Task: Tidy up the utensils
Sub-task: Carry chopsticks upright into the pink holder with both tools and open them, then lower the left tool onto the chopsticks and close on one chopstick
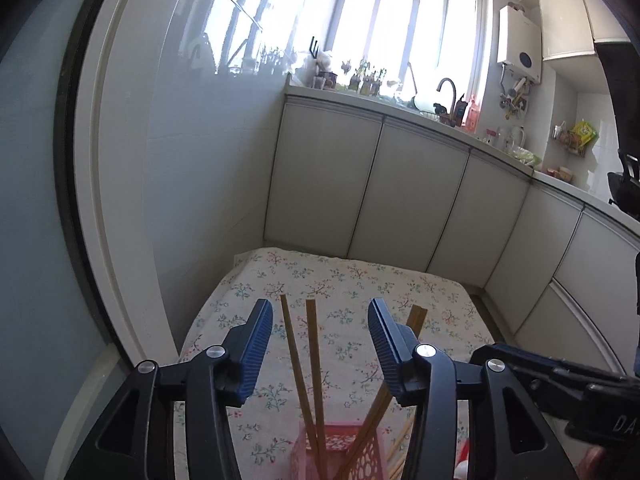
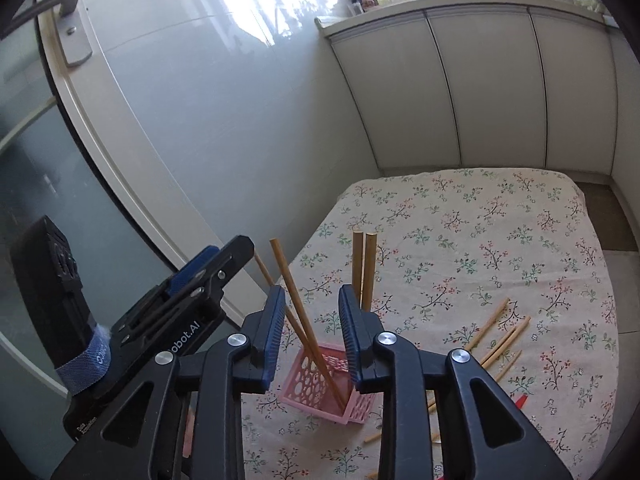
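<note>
The table (image 2: 500,216) is wearing a cloth with little flowers on it; white cupboards (image 1: 400,184) are standing behind it, and a big window (image 1: 400,16) is shining above them.

The left tool (image 1: 320,344) is hanging over the table with its two blue fingers (image 1: 256,344) wide apart; it is holding nothing; in the right view the left tool (image 2: 208,276) is showing from the side, just beside the right one, and its opening cannot be seen from there.

The right tool (image 2: 312,328) is hanging over the basket with its fingers (image 2: 274,332) apart too; one chopstick is passing through the gap, but the fingers are not pinching it.

The pink basket (image 2: 320,384) is sitting on the table, near the close edge, right under both tools; it is full of little holes.

Some chopsticks (image 2: 304,320) are standing in the basket and leaning this way and that; two (image 1: 304,368) are poking up between the left tool's fingers, and more (image 1: 376,412) are leaning to the right behind one finger; in the right view a pair (image 2: 364,268) is standing almost straight up.

More loose chopsticks (image 2: 500,340) are lying flat on the cloth to the right of the basket; a small red thing (image 2: 520,400) is peeking out beside them, too hidden to tell what it is.
</note>
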`<state>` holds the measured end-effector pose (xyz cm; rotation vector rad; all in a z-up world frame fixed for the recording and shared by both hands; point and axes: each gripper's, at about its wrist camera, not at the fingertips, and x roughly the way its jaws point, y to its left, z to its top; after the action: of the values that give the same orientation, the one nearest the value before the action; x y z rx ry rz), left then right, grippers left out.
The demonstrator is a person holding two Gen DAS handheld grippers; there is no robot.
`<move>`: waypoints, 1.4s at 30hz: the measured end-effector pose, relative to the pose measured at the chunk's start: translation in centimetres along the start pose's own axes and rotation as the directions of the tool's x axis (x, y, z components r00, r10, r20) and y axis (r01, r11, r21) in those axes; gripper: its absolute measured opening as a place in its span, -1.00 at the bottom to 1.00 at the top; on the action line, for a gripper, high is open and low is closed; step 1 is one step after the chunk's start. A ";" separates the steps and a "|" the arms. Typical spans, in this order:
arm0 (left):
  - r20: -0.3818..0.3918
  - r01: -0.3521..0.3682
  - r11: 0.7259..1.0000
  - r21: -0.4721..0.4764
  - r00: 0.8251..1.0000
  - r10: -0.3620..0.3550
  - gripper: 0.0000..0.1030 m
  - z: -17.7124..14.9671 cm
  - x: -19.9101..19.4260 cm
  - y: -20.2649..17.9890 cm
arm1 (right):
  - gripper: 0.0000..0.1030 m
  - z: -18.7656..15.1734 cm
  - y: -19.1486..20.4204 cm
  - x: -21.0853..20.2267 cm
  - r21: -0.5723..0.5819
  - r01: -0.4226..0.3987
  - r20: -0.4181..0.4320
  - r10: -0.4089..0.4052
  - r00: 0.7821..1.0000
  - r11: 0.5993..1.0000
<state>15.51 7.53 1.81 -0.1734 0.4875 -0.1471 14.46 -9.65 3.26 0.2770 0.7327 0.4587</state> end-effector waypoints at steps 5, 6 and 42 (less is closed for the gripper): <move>-0.067 0.011 0.997 0.075 0.998 -0.006 0.40 -1.0 -1.7 -1.7 | -0.03 -0.3 -2.6 -3.8 0.050 0.053 0.003 -0.053 0.999 0.997; -0.085 0.016 0.996 0.087 0.996 -0.008 0.44 -1.3 -1.9 -2.1 | 0.01 -0.5 -3.4 -4.4 0.069 0.068 -0.002 -0.068 0.998 0.995; -0.629 0.092 0.941 0.326 0.764 0.143 -0.28 -10.0 16.2 -19.9 | 0.18 -8.2 -24.2 -8.6 0.457 0.433 -0.408 -0.250 0.878 0.777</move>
<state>22.89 -16.07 -10.19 0.2431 1.1525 -0.2651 10.49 -34.18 -7.22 0.5903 1.2162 -0.0789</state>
